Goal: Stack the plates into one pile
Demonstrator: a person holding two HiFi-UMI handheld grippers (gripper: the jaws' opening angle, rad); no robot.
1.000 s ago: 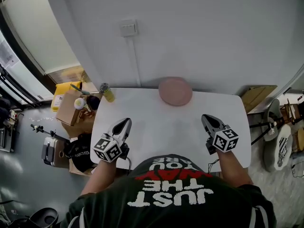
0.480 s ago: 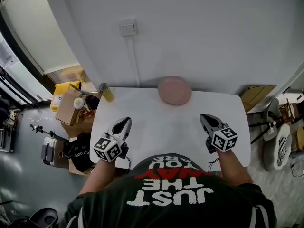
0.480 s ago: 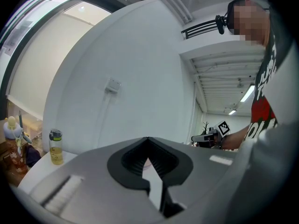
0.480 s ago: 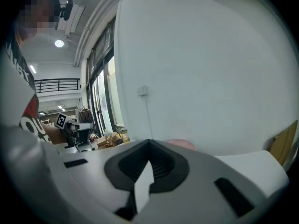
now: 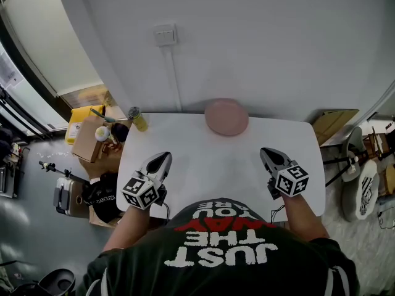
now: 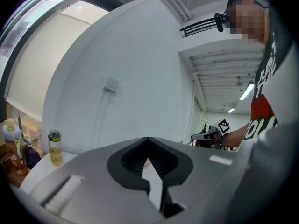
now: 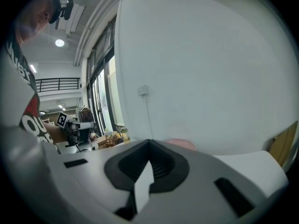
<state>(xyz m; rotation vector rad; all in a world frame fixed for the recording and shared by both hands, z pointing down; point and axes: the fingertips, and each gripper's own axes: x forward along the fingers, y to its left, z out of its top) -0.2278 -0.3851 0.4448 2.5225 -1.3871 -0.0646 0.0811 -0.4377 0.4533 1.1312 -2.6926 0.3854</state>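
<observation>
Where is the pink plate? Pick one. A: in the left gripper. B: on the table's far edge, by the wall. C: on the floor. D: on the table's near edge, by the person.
B: the plate rests at the far edge of the table, next to the wall.

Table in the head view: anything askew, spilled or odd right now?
Nothing stands out. The pink plates sit flat as one pile at the far edge of the table, the bottle stands upright at its far left corner, and the left gripper and right gripper are shut, empty.
</observation>
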